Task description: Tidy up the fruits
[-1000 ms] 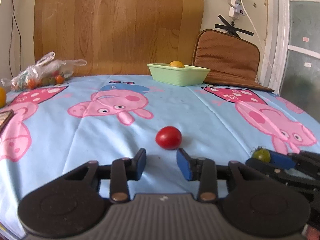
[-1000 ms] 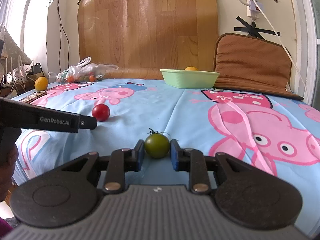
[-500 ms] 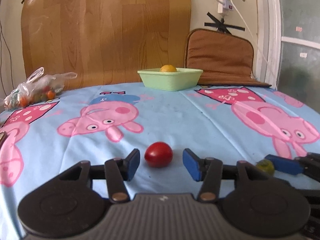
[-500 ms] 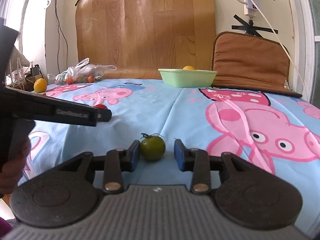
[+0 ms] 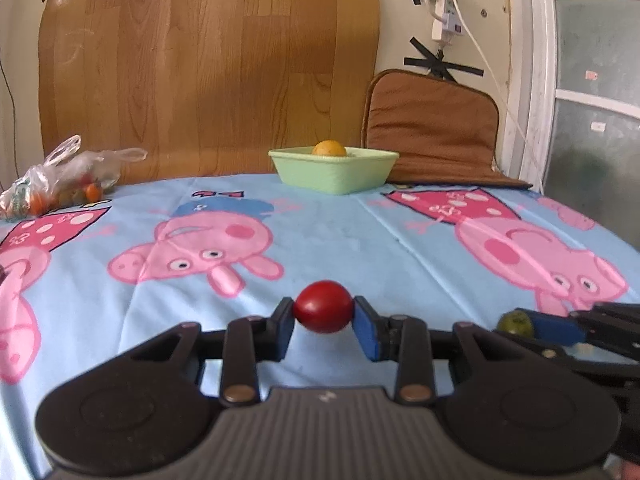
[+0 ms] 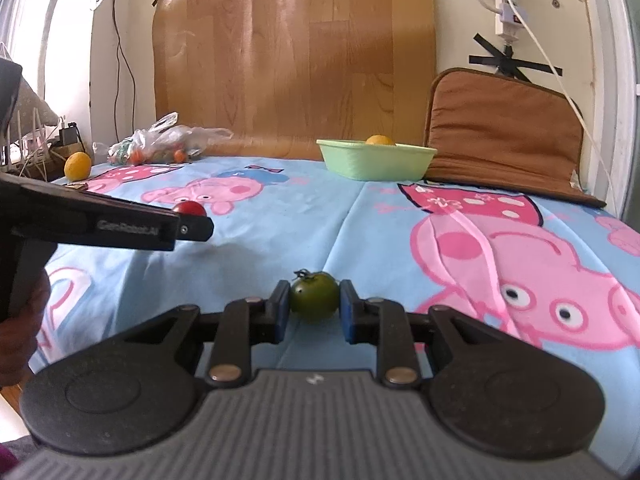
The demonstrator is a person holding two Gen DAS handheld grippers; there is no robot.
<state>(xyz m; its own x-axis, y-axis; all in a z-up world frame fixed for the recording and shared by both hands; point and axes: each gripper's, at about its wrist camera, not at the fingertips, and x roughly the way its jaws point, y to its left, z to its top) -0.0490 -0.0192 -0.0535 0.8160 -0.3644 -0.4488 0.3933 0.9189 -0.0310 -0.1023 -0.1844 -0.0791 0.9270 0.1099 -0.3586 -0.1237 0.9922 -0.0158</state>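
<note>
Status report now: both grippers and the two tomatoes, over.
Left gripper shut on red tomato. Right gripper shut on green tomato. Green bowl ahead, one orange fruit inside. Path clear.

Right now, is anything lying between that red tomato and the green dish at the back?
Nothing visible: only bare cartoon tablecloth lies between the red tomato, held in the left hand-held gripper, and the green dish.

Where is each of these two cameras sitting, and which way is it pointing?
Left wrist: rides the left gripper, looking forward across the table; it is shut on the red tomato.
Right wrist: rides the right gripper, facing the same way; it is shut on the green tomato, with the person's hand at left.
Shared: green bowl, both tomatoes, each other's gripper.
</note>
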